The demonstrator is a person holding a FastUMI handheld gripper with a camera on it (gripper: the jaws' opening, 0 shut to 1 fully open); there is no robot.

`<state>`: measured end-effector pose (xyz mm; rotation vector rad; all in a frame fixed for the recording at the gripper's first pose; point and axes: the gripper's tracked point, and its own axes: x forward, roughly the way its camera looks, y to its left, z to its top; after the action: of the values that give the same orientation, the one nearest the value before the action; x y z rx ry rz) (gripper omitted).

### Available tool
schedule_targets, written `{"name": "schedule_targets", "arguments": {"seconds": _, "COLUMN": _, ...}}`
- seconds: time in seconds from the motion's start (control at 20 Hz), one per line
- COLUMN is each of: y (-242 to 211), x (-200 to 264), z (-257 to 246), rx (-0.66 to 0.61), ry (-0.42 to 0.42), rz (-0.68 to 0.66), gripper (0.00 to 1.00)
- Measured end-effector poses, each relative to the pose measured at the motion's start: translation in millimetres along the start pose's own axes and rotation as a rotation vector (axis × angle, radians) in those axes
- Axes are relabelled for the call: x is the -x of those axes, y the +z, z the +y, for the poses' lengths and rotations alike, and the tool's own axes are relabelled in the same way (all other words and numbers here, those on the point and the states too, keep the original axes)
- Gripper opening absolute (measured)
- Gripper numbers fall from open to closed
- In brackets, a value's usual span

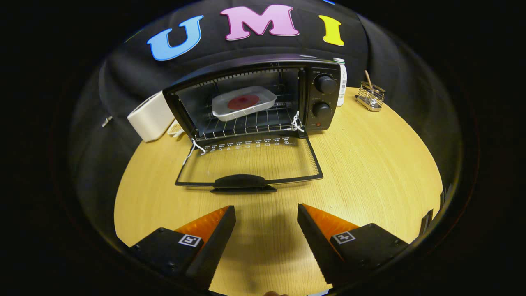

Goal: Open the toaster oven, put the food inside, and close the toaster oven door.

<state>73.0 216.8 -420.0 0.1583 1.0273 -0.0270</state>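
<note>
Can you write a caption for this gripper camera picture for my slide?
Open gripper hovers over the table before the toaster oven, door down, food tray on its rack.

A black metal toaster oven (254, 98) is showing a white rectangular tray (267, 97) bearing a round red food piece (243, 101). The pale wood-grain counter (370, 164) is carrying a white boxy appliance (150, 116).

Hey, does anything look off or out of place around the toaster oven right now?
Nothing spilled or damaged. The tray with the food sits slightly askew on the rack inside the oven. The door lies fully open, flat on the table, with white strings tied at its hinges. The gripper is open, short of the door handle.
</note>
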Motion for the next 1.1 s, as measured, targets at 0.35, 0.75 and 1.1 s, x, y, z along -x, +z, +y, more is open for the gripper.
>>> {"name": "schedule_targets", "arguments": {"seconds": 0.35, "y": -13, "x": -41, "z": 10, "rx": 0.085, "ry": -0.041, "rz": 0.054, "gripper": 0.99}}
{"name": "schedule_targets", "arguments": {"seconds": 0.75, "y": -3, "x": -65, "z": 15, "rx": 0.091, "ry": -0.063, "rz": 0.058, "gripper": 0.99}}
{"name": "schedule_targets", "arguments": {"seconds": 1.1, "y": 21, "x": -49, "z": 19, "rx": 0.219, "ry": -0.024, "rz": -0.005, "gripper": 0.97}}
